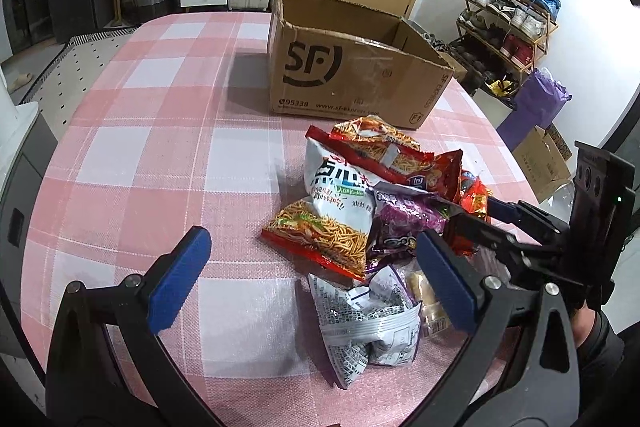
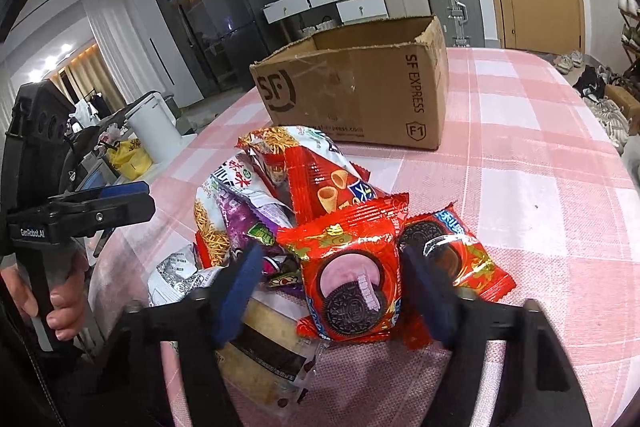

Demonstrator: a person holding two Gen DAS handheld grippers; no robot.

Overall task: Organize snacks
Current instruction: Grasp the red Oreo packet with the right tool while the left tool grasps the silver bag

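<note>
Here we bracket the red cookie packet point(image 2: 352, 279) with our narrowed right gripper point(image 2: 340, 291), left gripper point(image 1: 308, 279) wide, since the cardboard box point(image 2: 360, 87) waits at twelve o'clock.

The right tongs point(image 2: 332, 291) look blurry. A clear snack pack point(image 2: 264, 351) lies half hidden under them and the cookie bag point(image 2: 352, 275).

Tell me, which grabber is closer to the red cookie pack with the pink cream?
Right. The right gripper has its fingers on both sides of the red cookie pack. The left gripper hangs open over the silver bag on the pile's other side.
</note>
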